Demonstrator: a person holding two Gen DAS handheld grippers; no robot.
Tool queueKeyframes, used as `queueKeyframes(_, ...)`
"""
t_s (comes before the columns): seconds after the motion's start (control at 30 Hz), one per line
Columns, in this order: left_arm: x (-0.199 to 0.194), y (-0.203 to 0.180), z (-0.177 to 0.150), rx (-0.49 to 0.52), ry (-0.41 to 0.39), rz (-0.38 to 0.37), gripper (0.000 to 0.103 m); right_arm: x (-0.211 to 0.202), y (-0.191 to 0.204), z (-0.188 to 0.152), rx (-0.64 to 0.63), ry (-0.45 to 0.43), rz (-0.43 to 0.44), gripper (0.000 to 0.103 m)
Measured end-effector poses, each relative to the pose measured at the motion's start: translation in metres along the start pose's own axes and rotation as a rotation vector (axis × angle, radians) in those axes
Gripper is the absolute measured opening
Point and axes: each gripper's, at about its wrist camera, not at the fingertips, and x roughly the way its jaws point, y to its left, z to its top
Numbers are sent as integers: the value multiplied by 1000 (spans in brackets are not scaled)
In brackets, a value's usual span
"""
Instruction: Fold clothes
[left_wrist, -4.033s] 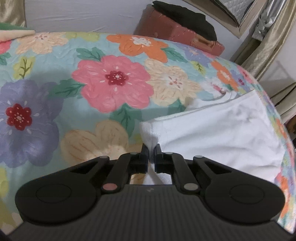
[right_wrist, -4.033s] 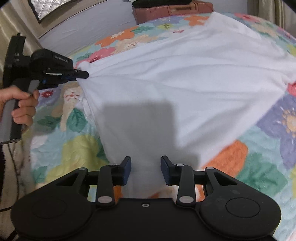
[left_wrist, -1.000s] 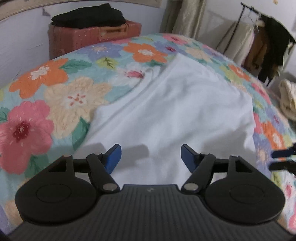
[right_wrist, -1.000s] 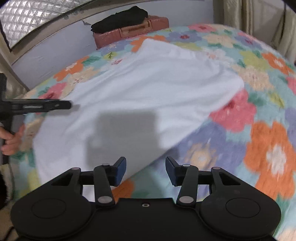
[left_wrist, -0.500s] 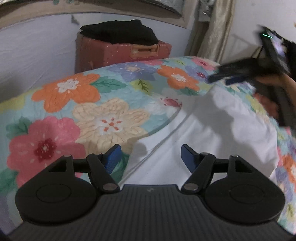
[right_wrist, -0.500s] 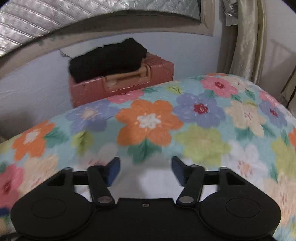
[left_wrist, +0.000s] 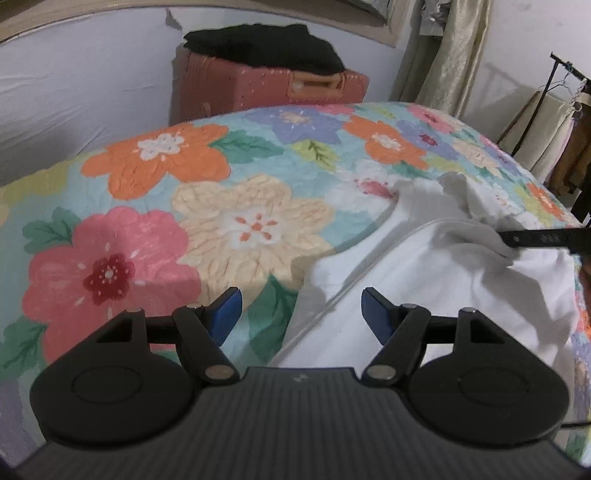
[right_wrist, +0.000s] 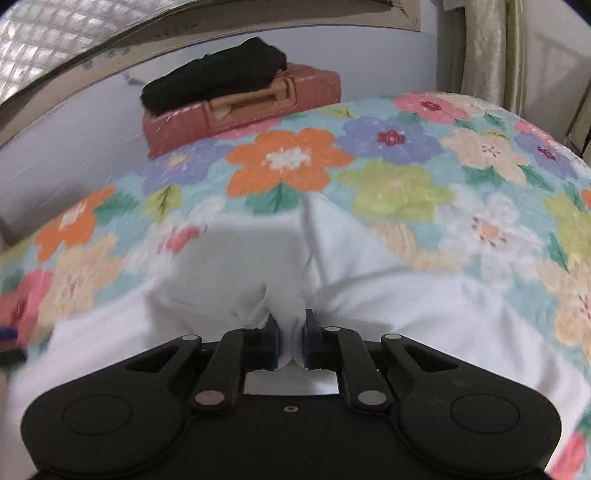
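1. A white cotton garment (left_wrist: 436, 280) lies on a quilted bedspread printed with large orange, pink, cream and purple flowers (left_wrist: 155, 206). From the left wrist camera it fills the lower right of the bed, with a stitched hem running diagonally across it and its far end bunched into soft folds.
2. From the right wrist camera the same white garment (right_wrist: 406, 314) spreads across the near part of the bed, its far end tapering toward an orange flower, with creases radiating from one pinched spot.
3. The right gripper (right_wrist: 291, 341) has just been closing, and its jaws now stand narrow with a ridge of the white cloth squeezed between the blue pads. The fabric puckers upward just ahead of the fingertips.
4. In the left wrist camera the right gripper (left_wrist: 517, 240) appears as a thin black bar reaching in from the right edge, its tip buried in the crumpled cloth.
5. The left gripper (left_wrist: 301, 310) stands wide, its blue pads well apart. The garment's left edge and hem lie between and below them, and neither pad presses on the cloth.
6. Beyond the bed a reddish-brown hard suitcase (left_wrist: 266, 88) lies against the pale wall, with a folded black garment (left_wrist: 258, 44) on top of it.
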Motion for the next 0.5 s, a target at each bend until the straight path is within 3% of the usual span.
queueKeyframes(0.27, -7, -24, -7, 97, -13, 21, 72, 17, 13, 15, -93, 44, -46, 14)
queueKeyframes(0.33, -11, -23, -6, 97, -28, 35, 72, 11, 17, 29, -154, -17, -60, 11)
queueKeyframes(0.4, -14, -19, -5, 82, -41, 41, 72, -3, 13, 53, -160, -133, -84, 11)
queueKeyframes(0.5, -15, -11, -3, 50, -46, 41, 73, -19, 3, 93, -106, -277, -27, 12)
